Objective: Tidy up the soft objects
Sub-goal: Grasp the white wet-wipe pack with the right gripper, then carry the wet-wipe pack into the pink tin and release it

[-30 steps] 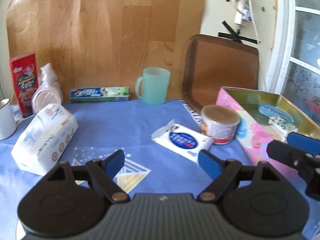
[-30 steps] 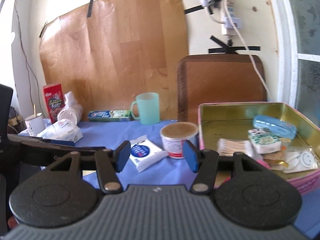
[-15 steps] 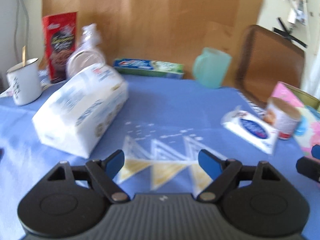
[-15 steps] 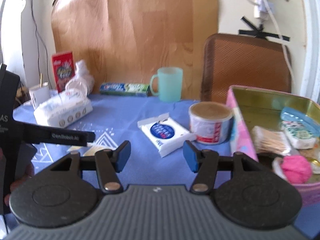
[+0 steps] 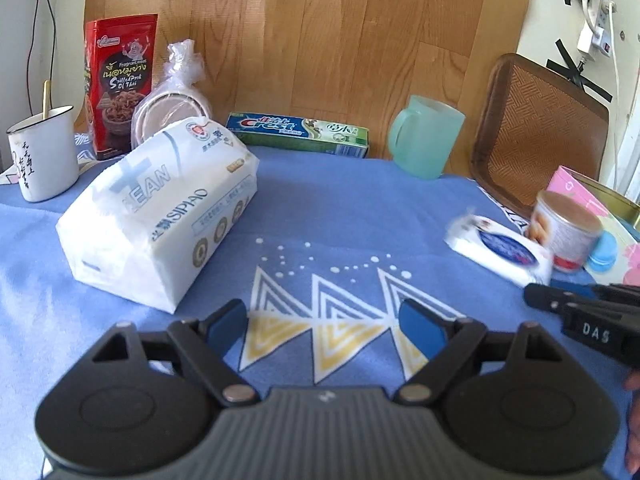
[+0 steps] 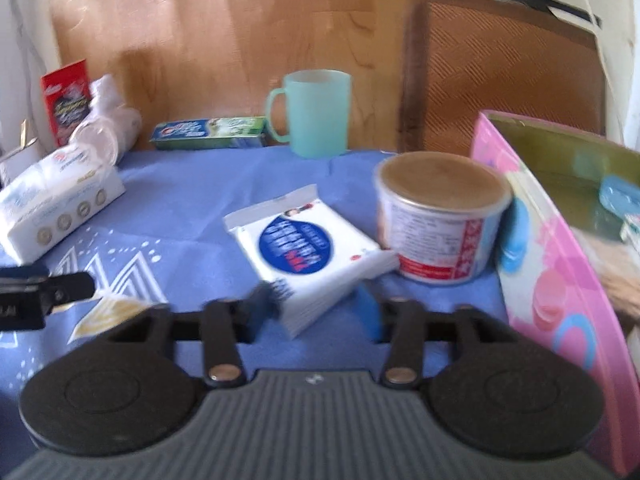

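A large white tissue pack [image 5: 160,212] lies on the blue tablecloth, ahead and left of my left gripper [image 5: 324,326], which is open and empty. It also shows far left in the right wrist view [image 6: 56,204]. A small white tissue packet with a blue label [image 6: 304,248] lies in front of my right gripper [image 6: 316,308], which is open with the packet's near corner between its fingers. The packet shows blurred at the right in the left wrist view [image 5: 500,252]. The right gripper's fingers [image 5: 560,300] reach in from the right there.
A pink tin box [image 6: 552,248] with small items stands at the right. A round can [image 6: 440,216] sits against it, touching the small packet. At the back are a green mug [image 5: 428,140], a toothpaste box [image 5: 296,134], a red snack bag [image 5: 120,84], bagged plates [image 5: 172,108] and a white enamel cup [image 5: 44,160].
My left gripper has swung left towards the large tissue pack. My right gripper has moved forward and down to the small packet, whose corner now lies between its fingers.
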Motion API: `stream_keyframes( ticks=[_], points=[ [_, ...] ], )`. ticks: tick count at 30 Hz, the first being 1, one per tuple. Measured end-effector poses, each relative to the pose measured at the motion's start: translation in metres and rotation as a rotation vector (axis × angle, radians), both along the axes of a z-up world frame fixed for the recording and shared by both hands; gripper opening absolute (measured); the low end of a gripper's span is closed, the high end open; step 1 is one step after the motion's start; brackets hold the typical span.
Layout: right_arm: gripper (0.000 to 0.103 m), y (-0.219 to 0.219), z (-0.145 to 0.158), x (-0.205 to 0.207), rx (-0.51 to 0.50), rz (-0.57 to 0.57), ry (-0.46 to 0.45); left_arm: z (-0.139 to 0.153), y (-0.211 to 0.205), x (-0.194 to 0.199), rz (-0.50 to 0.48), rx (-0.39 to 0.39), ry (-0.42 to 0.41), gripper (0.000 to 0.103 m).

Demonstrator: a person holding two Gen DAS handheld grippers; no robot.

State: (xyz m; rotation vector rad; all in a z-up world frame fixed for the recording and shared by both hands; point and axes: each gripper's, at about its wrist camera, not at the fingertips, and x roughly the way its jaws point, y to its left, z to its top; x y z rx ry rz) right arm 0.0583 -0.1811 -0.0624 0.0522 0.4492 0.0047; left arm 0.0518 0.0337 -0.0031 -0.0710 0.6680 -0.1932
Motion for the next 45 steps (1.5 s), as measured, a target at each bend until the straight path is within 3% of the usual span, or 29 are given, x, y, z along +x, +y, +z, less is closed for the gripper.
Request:
stream_keyframes(
  ticks=[2, 7, 11, 16, 18, 21, 24, 26, 28, 33, 40, 45],
  points=[
    [0.002, 0.01, -0.001, -0.002, -0.052, 0.029, -0.006, 0.0, 0.0, 0.0, 0.0, 0.0, 0.0, 0.086],
    [0.002, 0.015, -0.002, -0.011, -0.078, 0.068, -0.016, -0.001, 0.0, 0.001, 0.002, 0.005, 0.0, 0.086],
    [0.002, 0.012, -0.002, -0.017, -0.041, 0.091, -0.031, 0.0, 0.002, 0.002, -0.003, -0.021, 0.002, 0.088],
    [0.02, -0.006, 0.005, -0.004, 0.078, 0.082, 0.011, 0.023, -0.019, 0.035, -0.112, -0.055, -0.001, 0.093],
    [0.052, -0.009, 0.005, -0.005, 0.075, 0.074, 0.001, 0.033, -0.04, 0.056, -0.209, -0.06, -0.017, 0.101],
    [0.055, -0.009, 0.005, -0.001, 0.04, 0.058, -0.012, 0.034, -0.074, 0.09, -0.302, -0.043, -0.003, 0.101],
    [0.056, -0.009, 0.004, 0.012, 0.037, 0.072, 0.005, 0.019, -0.102, 0.12, -0.373, -0.013, 0.066, 0.101],
    [0.057, -0.008, 0.003, 0.023, 0.027, 0.074, 0.024, 0.007, -0.112, 0.133, -0.399, -0.041, 0.129, 0.094],
    [0.057, -0.005, 0.004, 0.032, 0.011, 0.078, 0.026, 0.003, -0.119, 0.129, -0.407, -0.025, 0.102, 0.083],
    [0.057, -0.001, 0.004, 0.037, -0.017, 0.083, 0.016, 0.006, -0.122, 0.108, -0.41, -0.023, 0.106, 0.069],
    [0.056, 0.001, 0.006, 0.005, 0.025, 0.139, 0.01, 0.012, -0.099, 0.065, -0.348, -0.088, 0.14, 0.068],
    [0.056, 0.01, 0.001, -0.047, 0.001, 0.206, -0.017, 0.011, -0.082, 0.002, -0.316, -0.158, 0.14, 0.067]
  ],
)
